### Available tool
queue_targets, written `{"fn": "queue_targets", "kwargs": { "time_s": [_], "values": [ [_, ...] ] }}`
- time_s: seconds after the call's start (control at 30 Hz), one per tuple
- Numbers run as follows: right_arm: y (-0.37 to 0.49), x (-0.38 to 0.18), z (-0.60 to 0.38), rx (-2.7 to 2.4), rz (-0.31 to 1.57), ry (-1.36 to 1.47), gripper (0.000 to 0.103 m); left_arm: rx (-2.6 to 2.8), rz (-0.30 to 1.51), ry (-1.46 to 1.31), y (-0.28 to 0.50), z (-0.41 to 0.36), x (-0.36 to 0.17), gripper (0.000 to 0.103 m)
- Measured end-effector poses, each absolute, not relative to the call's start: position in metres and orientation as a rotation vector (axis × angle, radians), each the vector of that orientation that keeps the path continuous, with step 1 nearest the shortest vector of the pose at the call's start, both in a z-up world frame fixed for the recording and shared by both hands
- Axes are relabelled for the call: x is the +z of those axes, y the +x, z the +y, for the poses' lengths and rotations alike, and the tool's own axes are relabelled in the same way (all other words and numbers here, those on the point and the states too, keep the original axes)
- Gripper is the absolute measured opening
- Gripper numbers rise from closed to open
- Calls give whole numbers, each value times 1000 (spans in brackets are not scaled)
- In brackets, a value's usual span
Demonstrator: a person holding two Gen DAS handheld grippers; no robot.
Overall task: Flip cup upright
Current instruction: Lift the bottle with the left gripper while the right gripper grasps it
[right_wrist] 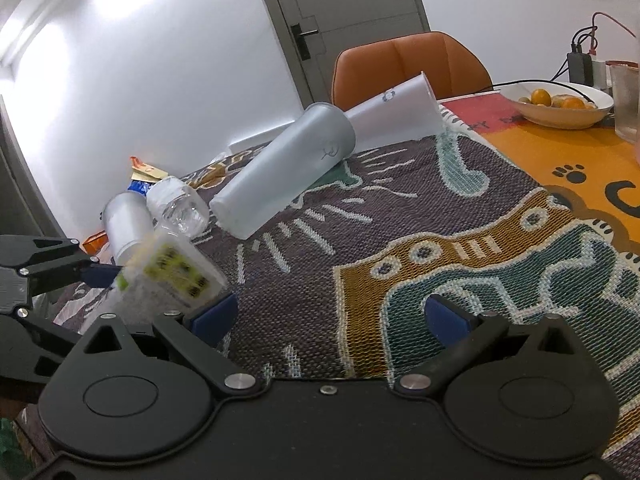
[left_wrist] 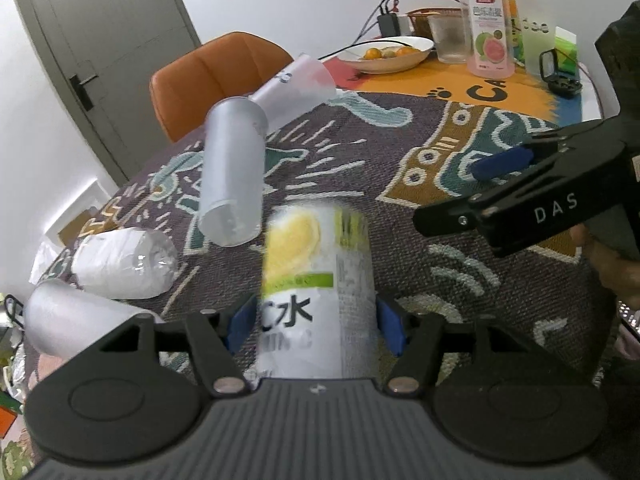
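My left gripper (left_wrist: 316, 322) is shut on a clear cup with a lemon label (left_wrist: 316, 280), held above the woven mat; it is motion-blurred. In the right wrist view the same cup (right_wrist: 172, 276) tilts at the left, between the left gripper's blue pads. My right gripper (right_wrist: 332, 316) is open and empty over the mat; it shows in the left wrist view (left_wrist: 480, 196) at the right. A frosted cup (left_wrist: 234, 172) lies on its side on the mat, also in the right wrist view (right_wrist: 284, 172). A white cup (left_wrist: 296, 88) lies on its side behind it.
Another clear cup (left_wrist: 124, 262) and a frosted cup (left_wrist: 76, 320) lie at the table's left edge. A fruit bowl (left_wrist: 390, 52), a glass (left_wrist: 450, 38), a pink drink bottle (left_wrist: 490, 28) and chargers stand at the back. An orange chair (left_wrist: 216, 76) stands beyond the table.
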State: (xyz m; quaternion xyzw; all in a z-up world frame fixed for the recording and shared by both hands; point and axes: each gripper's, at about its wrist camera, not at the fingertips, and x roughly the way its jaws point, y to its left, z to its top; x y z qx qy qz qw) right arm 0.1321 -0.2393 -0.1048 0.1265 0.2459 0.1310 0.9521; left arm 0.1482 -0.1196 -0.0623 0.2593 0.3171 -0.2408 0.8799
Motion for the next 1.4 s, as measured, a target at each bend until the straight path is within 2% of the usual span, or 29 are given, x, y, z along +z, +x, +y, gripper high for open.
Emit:
{"fn": "queue_targets", "kwargs": {
  "time_s": [0.07,0.13,0.2,0.57,0.77,0.9,1.4],
  "values": [
    [131,-104,-238,271,494,254,102,-487,638,528,147,-116,-56,69],
    [130,-102,-236,279,490,254,102,-481,609,486,144,-110,-47,78],
    [130,-99,-235,286,490,254,102,-470,584,442,142,-105,-37,82],
    [136,-84,-219,372,525,368,102,-363,502,216,135,-57,-16,84],
    [146,-81,-212,404,579,455,102,-269,498,93,141,-27,-23,86],
    [156,-80,-212,403,615,526,100,-210,487,-9,139,-12,-32,94],
    [191,-96,-198,381,786,804,95,-99,487,-164,122,36,-61,95]
  ]
}}
